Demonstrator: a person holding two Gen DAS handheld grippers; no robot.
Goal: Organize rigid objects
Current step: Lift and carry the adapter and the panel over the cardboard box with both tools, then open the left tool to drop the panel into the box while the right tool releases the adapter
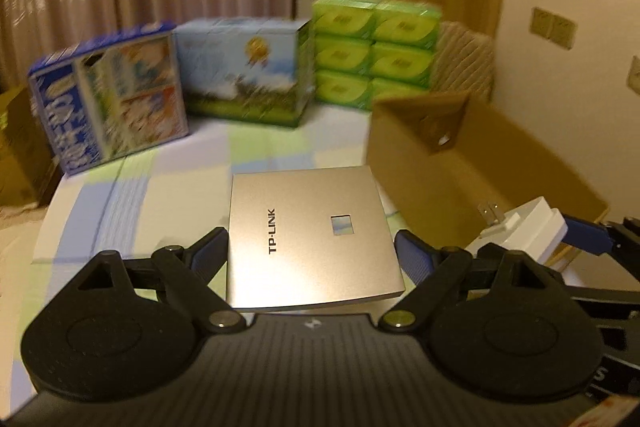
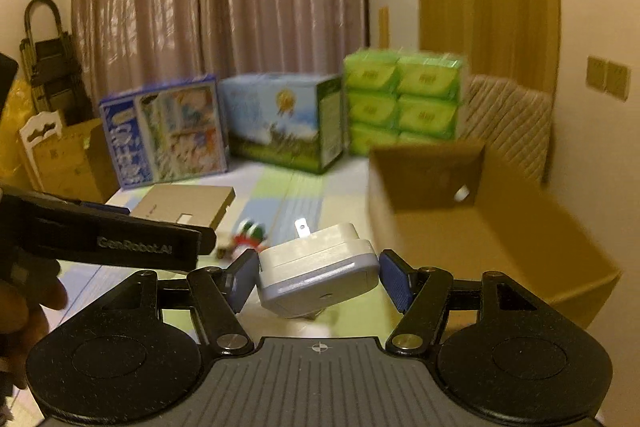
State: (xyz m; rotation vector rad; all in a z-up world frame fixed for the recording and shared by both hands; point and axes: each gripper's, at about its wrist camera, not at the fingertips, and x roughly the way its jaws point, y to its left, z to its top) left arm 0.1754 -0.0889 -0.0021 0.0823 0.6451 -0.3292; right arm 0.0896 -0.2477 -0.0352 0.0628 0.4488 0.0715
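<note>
My left gripper (image 1: 312,247) is shut on a flat silver TP-LINK panel (image 1: 308,235) with a small square hole, held above the table. My right gripper (image 2: 318,273) is shut on a white plug adapter (image 2: 316,267) with two metal prongs pointing forward; the adapter also shows at the right in the left wrist view (image 1: 520,227). An open brown cardboard box (image 2: 500,223) stands just right of both grippers, and also shows in the left wrist view (image 1: 460,163). The left gripper's body (image 2: 112,239) crosses the left of the right wrist view.
At the back stand a blue printed box (image 2: 164,131), a box with a meadow picture (image 2: 280,123) and a stack of green tissue packs (image 2: 404,103). A flat cardboard piece (image 2: 184,205) and a small red-green object (image 2: 250,233) lie on the checked tablecloth (image 2: 296,195).
</note>
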